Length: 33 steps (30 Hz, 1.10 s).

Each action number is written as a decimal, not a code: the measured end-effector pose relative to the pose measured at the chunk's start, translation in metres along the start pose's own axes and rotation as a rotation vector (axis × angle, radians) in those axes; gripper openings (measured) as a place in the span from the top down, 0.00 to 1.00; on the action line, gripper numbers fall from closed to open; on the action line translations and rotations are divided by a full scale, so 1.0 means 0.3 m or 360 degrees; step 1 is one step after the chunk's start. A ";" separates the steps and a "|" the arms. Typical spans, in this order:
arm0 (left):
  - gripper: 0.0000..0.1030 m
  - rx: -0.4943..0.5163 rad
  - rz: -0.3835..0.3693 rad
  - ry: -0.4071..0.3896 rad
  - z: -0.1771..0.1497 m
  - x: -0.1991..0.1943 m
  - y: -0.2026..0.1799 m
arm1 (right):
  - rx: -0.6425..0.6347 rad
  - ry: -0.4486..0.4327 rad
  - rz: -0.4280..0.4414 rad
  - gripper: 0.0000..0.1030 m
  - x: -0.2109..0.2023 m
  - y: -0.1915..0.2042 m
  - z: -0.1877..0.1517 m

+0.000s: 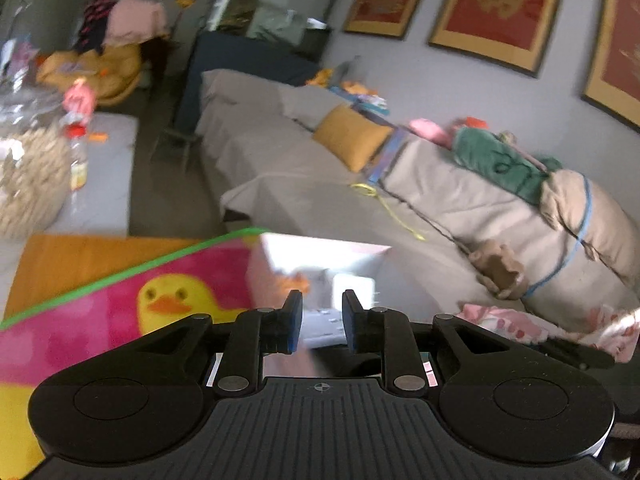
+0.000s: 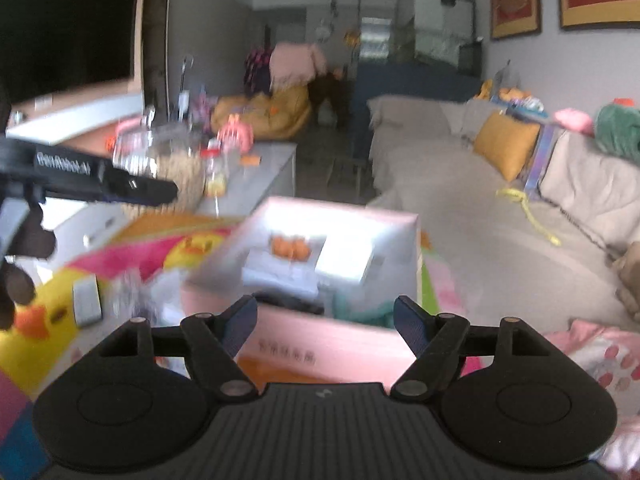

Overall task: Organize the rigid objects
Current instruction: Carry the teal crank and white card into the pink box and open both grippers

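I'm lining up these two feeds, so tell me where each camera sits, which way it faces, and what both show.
Left wrist: on the left gripper, facing the grey sofa; its narrowly parted fingers show.
Right wrist: on the right gripper, facing the open pink cardboard box and the room beyond; its wide-open fingers and the other gripper's black body show.
Shared: the pink duck-print mat, mustard cushion, sofa.

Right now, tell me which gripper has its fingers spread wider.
The right gripper: its fingers stand wide apart, flanking the pink box. The left gripper leaves only a narrow gap.
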<state>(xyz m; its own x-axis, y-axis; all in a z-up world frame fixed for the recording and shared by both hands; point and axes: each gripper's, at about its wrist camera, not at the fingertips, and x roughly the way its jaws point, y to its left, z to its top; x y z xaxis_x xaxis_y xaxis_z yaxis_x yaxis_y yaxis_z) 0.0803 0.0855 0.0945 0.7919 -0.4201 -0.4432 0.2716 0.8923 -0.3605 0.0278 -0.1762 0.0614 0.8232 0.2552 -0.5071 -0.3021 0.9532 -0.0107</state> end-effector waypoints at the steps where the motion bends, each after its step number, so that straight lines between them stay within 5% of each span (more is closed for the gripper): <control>1: 0.77 -0.0032 0.0021 -0.0017 -0.006 -0.019 0.024 | 0.0005 0.0021 0.0004 0.27 0.010 0.010 -0.008; 7: 0.77 -0.0209 0.0380 -0.0070 -0.096 -0.162 0.214 | -0.0021 0.0051 0.0081 0.27 0.008 0.067 -0.026; 18: 0.77 -0.0416 0.0541 0.0012 -0.215 -0.217 0.359 | -0.0273 0.0361 0.0464 0.47 0.208 0.399 -0.016; 25: 0.77 -0.0554 0.0612 -0.0042 -0.223 -0.216 0.435 | -0.0298 0.0434 0.0440 0.84 0.259 0.456 -0.034; 29: 0.77 -0.0552 0.0667 -0.0037 -0.222 -0.173 0.456 | -0.0277 0.0396 0.0422 0.91 0.162 0.387 -0.091; 33: 0.77 -0.0528 0.0668 0.0001 -0.225 -0.115 0.457 | -0.0191 0.0410 0.0253 0.91 0.097 0.256 -0.171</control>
<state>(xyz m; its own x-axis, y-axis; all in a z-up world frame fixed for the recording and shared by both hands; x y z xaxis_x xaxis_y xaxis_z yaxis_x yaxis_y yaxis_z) 0.0533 0.2111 0.0051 0.7949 -0.0385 -0.6056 -0.2561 0.8835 -0.3923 0.0040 -0.1040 0.0016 0.6173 0.3351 -0.7118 -0.4841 0.8750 -0.0079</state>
